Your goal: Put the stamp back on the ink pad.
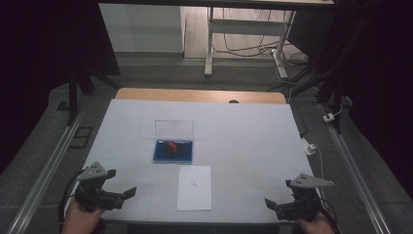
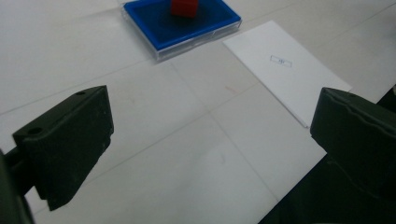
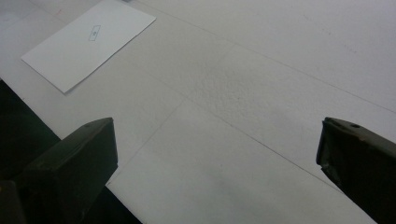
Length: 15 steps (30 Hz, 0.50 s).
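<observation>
A clear case with a blue tray [image 1: 173,151] lies near the table's middle, its lid standing up behind it, and a small red block [image 1: 171,146] sits in it. The left gripper view has the same blue tray [image 2: 196,28] and red block [image 2: 184,7] at its top. A white sheet [image 1: 194,187] with a small printed mark lies just in front of the tray. My left gripper [image 1: 122,184] hovers open at the front left corner, nothing between its jaws. My right gripper [image 1: 278,196] stands open at the front right, also holding nothing.
The white table cover [image 1: 243,136] ends at a wooden strip [image 1: 199,95] at the back. Metal rails run along both sides. A white adapter and cable [image 1: 310,148] lie off the right edge. A desk frame [image 1: 243,44] stands behind.
</observation>
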Available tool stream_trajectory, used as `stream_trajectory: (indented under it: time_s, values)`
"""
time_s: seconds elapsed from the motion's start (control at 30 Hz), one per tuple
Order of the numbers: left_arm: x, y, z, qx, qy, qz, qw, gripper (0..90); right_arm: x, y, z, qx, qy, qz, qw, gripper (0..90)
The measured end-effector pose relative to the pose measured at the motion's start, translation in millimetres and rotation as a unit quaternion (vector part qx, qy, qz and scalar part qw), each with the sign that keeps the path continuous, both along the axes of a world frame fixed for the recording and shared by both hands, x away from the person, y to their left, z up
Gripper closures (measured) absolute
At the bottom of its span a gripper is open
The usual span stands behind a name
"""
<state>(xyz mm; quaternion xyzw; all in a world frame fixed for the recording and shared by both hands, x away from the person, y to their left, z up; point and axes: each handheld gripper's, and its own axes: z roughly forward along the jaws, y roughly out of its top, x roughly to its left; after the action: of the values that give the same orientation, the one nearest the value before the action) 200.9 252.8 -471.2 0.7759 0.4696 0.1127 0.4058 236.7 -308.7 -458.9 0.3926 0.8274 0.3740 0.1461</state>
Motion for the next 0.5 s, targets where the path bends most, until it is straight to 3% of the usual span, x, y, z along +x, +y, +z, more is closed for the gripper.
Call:
stream_trajectory:
  time_s: [0.13, 0.3, 0.5]
  values:
    - [-4.9, 4.1, -2.0, 0.012, 0.005, 0.005, 0.9999, 0.2, -0.1, 0.4, 0.1, 0.0, 0.001, -0.001, 1.0, 0.0]
    - [-8.3, 6.0, -6.0, 0.043, 0.018, 0.01, 0.9989, 0.3, -0.3, 0.9, 0.2, -0.002, 0.0, 0.0, 1.0, 0.0]
    - [-6.9, 4.5, -7.3, 0.052, 0.029, 0.01, 0.9982, 0.3, 0.0, 1.2, 0.0, -0.005, 0.001, -0.001, 1.0, 0.0]
